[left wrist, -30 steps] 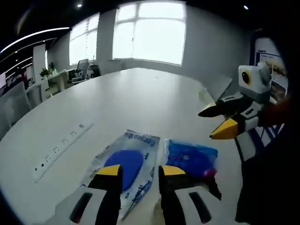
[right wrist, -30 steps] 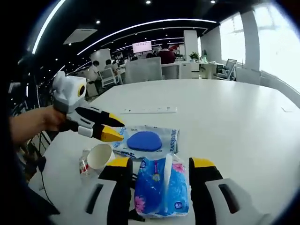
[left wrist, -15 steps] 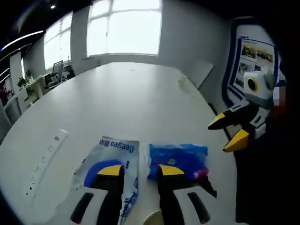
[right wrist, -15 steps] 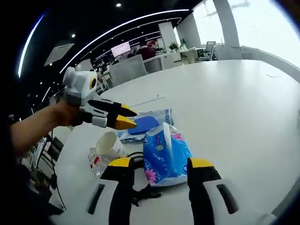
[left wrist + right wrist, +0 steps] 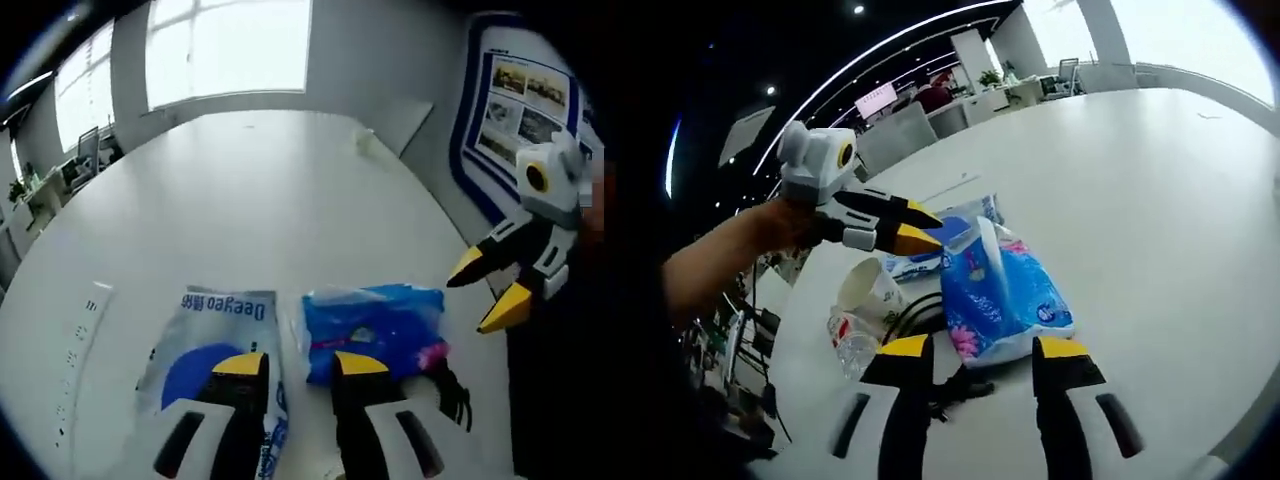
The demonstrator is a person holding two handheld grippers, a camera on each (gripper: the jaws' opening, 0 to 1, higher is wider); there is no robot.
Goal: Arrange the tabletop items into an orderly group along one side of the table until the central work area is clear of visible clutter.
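Left gripper view: left gripper (image 5: 297, 362), jaws apart, hovered over crinkled clear pouch (image 5: 212, 340) beside glossy blue tissue pack (image 5: 375, 322); broad bare white table (image 5: 250, 190) beyond. Right gripper view: right gripper (image 5: 970, 347), jaws apart, near tissue pack; paper cup (image 5: 866, 288) left.

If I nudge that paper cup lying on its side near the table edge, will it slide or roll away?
The paper cup lies tipped over beside a plastic bottle, so it would probably roll in an arc rather than slide. It looks empty and thin-walled, likely very light and easy to crush. The bottle and black cable next to it may stop it.
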